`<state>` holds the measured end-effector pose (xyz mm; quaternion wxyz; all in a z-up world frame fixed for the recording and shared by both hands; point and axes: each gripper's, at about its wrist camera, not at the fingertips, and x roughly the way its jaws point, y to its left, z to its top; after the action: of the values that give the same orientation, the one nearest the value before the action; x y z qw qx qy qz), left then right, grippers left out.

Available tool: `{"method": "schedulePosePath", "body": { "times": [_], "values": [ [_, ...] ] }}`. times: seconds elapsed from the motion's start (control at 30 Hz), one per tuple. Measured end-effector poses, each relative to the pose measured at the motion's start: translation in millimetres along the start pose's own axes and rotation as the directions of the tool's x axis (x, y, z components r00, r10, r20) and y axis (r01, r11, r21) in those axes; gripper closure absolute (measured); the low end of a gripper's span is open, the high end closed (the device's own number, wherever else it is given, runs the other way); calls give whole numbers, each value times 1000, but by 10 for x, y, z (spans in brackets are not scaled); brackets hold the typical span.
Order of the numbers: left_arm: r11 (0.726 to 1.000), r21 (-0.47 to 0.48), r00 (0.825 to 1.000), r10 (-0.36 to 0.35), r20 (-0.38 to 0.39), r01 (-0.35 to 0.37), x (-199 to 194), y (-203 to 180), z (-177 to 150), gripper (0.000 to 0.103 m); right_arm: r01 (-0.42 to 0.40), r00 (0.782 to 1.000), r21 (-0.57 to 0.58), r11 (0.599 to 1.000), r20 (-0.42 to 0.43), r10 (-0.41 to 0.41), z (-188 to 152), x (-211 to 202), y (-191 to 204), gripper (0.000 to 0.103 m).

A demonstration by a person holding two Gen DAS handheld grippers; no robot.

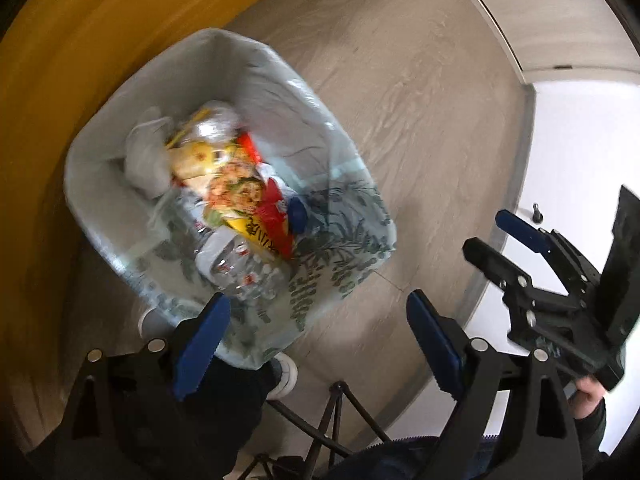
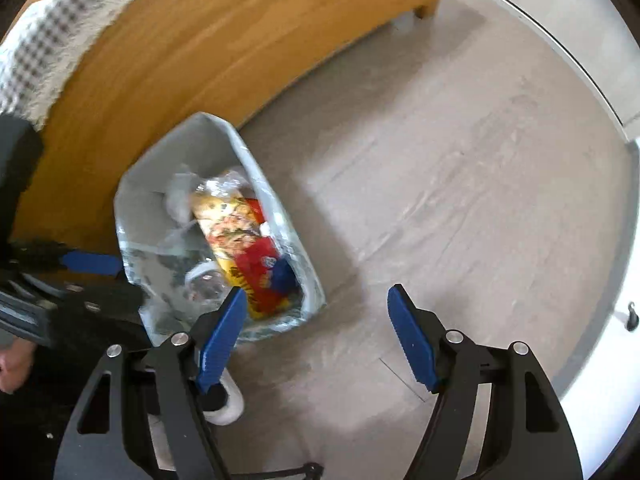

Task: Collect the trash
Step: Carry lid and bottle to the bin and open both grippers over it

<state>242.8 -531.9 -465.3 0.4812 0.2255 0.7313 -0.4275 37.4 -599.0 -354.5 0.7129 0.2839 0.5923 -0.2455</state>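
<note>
A small bin (image 1: pixel 92 152) (image 2: pixel 136 184) lined with a clear leaf-printed bag stands on the floor against a wooden bed frame. Inside lie a clear plastic bottle (image 1: pixel 244 268) (image 2: pixel 204 280), a yellow and red snack wrapper (image 1: pixel 248 200) (image 2: pixel 240 240) and a crumpled white bag (image 1: pixel 146 160). My left gripper (image 1: pixel 318 340) (image 2: pixel 120 278) hangs over the bin's near edge, open, with nothing between its blue pads. My right gripper (image 2: pixel 316 308) (image 1: pixel 490 234) points down at the floor just right of the bin, open and empty too.
The wooden bed frame (image 2: pixel 200 40) with checked bedding (image 2: pixel 48 32) runs along the left. A white door (image 1: pixel 580 160) with a floor stop (image 1: pixel 536 212) is on the right. The person's white shoes (image 1: pixel 286 376) (image 2: pixel 228 400) stand by the bin. Grey wood floor (image 2: pixel 440 160) spreads to the right.
</note>
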Motion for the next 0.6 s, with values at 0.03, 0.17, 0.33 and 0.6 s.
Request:
{"method": "schedulePosePath", "body": {
  "times": [0.03,0.17,0.33,0.6],
  "values": [
    [1000,4,1000,10,12,-10,-53,34,-13,16,-3,1000,7,1000,-1,3,4,7,-18,33],
    [999,-11,995,41,86,-40,-343,143,-140,16,2,1000,-7,1000,-4,-2,76,7,51,33],
    [999,-12,994,48,98,-47,-466,195,-204,16,13,1000,-67,998,7,-13,115,-79,266,33],
    [996,-61,974,79,213,-68,-758,306,-215,16,110,994,-125,986,0,-111,143,-240,431,33]
  ]
}}
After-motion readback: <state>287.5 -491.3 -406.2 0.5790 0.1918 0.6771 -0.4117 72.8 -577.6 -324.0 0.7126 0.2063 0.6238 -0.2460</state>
